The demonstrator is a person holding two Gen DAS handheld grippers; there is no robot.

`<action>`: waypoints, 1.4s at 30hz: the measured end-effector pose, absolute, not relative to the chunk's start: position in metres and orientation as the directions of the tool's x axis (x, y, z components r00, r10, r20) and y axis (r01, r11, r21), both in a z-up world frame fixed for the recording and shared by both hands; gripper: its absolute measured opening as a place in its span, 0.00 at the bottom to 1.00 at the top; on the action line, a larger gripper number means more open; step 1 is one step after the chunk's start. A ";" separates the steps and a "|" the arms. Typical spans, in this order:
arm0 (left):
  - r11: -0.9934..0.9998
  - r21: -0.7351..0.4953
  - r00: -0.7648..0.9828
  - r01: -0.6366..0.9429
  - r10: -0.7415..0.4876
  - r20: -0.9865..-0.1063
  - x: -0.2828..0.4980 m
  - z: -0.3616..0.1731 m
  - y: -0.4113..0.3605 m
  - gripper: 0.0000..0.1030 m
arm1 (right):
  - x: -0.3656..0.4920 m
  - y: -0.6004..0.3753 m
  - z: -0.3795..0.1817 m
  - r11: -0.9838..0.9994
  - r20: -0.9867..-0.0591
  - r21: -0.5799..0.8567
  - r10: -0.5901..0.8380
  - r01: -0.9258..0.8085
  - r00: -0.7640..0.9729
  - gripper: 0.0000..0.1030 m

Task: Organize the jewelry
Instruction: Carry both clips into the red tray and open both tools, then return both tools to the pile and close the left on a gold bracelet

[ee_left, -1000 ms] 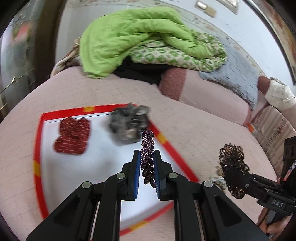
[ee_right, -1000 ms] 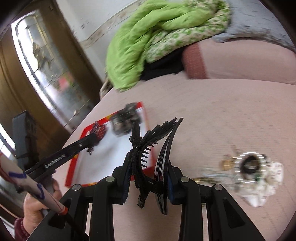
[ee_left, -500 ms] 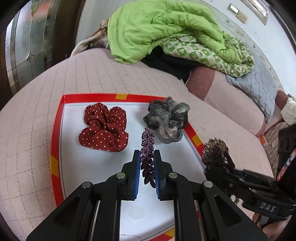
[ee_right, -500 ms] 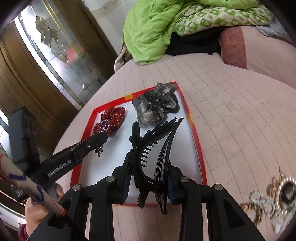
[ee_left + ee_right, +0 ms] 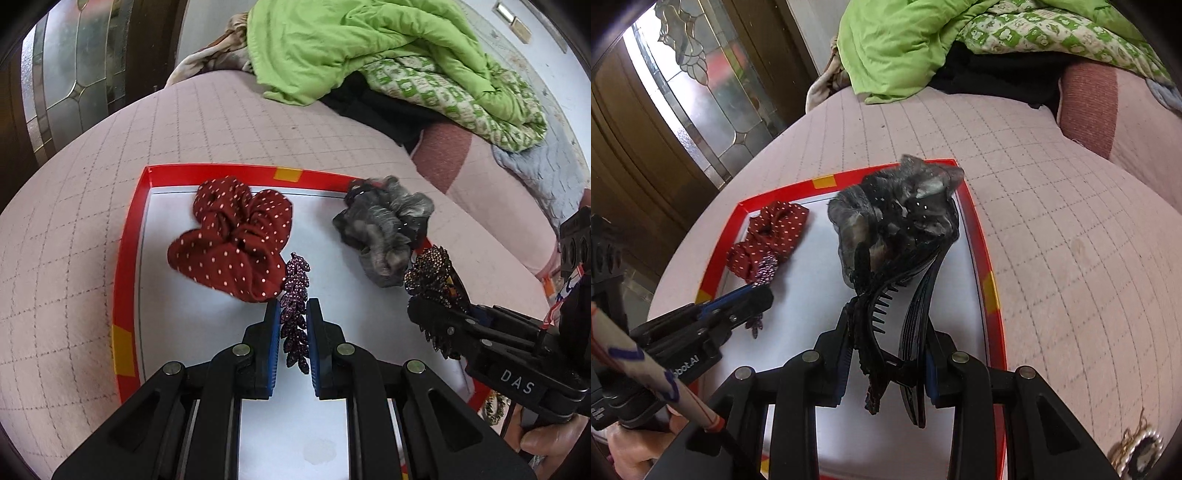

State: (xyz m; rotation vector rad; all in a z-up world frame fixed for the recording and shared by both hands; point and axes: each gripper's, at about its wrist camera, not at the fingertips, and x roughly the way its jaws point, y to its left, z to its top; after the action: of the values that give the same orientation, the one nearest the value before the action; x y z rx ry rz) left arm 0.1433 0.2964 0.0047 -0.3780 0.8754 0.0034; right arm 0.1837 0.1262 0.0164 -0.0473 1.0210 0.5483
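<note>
My left gripper [image 5: 292,314] is shut on a purple sparkly leaf hair clip [image 5: 295,295], held over the white mat with a red border [image 5: 127,266], right by a red dotted scrunchie [image 5: 236,240]. My right gripper [image 5: 886,328] is shut on a black claw clip with a glittery top [image 5: 897,291], just in front of a grey scrunchie [image 5: 905,199] at the mat's far right corner. The right gripper [image 5: 436,295] and its glittery clip [image 5: 430,273] also show in the left wrist view. The left gripper [image 5: 753,291] shows in the right wrist view.
The mat lies on a pink quilted bed [image 5: 1052,221]. A green blanket pile [image 5: 369,48] and pillows lie at the far side. Loose pearl and gold jewelry [image 5: 1137,450] lies on the bed right of the mat. A glass-panelled door [image 5: 690,92] stands to the left.
Both grippers have moved left and forward over the mat, clips still held. The left clip now sits next to the red scrunchie, the right one close to the grey scrunchie.
</note>
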 end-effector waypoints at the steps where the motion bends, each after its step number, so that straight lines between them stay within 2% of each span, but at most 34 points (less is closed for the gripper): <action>1: 0.933 -0.324 0.644 -0.159 -0.151 -0.750 0.144 0.004 0.298 0.13 | 0.186 0.127 0.015 0.867 -0.820 0.209 0.407 -0.452 0.402 0.34; 13: 0.928 -0.331 0.653 -0.168 -0.147 -0.743 0.143 0.006 0.301 0.13 | 0.203 0.134 0.005 0.882 -0.826 0.216 0.394 -0.420 0.403 0.37; 15: 0.929 -0.331 0.652 -0.164 -0.150 -0.743 0.142 0.006 0.301 0.16 | 0.202 0.129 0.007 0.881 -0.822 0.232 0.404 -0.412 0.402 0.44; 17: 0.930 -0.329 0.653 -0.165 -0.147 -0.743 0.142 0.007 0.300 0.32 | 0.200 0.127 0.010 0.880 -0.816 0.235 0.410 -0.413 0.408 0.56; 19: 0.929 -0.328 0.659 -0.169 -0.141 -0.739 0.141 0.009 0.300 0.34 | 0.197 0.123 0.015 0.880 -0.809 0.235 0.413 -0.413 0.418 0.60; 30: 0.926 -0.349 0.708 -0.147 -0.148 -0.690 0.131 0.028 0.297 0.34 | 0.179 0.095 0.047 0.866 -0.756 0.286 0.467 -0.411 0.458 0.60; 42: 0.952 -0.305 0.777 -0.010 -0.185 -0.602 0.106 0.059 0.242 0.35 | 0.116 0.004 0.067 0.855 -0.687 0.403 0.518 -0.325 0.509 0.60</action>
State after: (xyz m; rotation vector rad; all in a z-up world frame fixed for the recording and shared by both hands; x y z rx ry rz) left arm 0.1064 0.2418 0.0587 -0.3008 0.6766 -0.0961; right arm 0.1159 0.0044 0.0668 0.2345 0.9036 0.5133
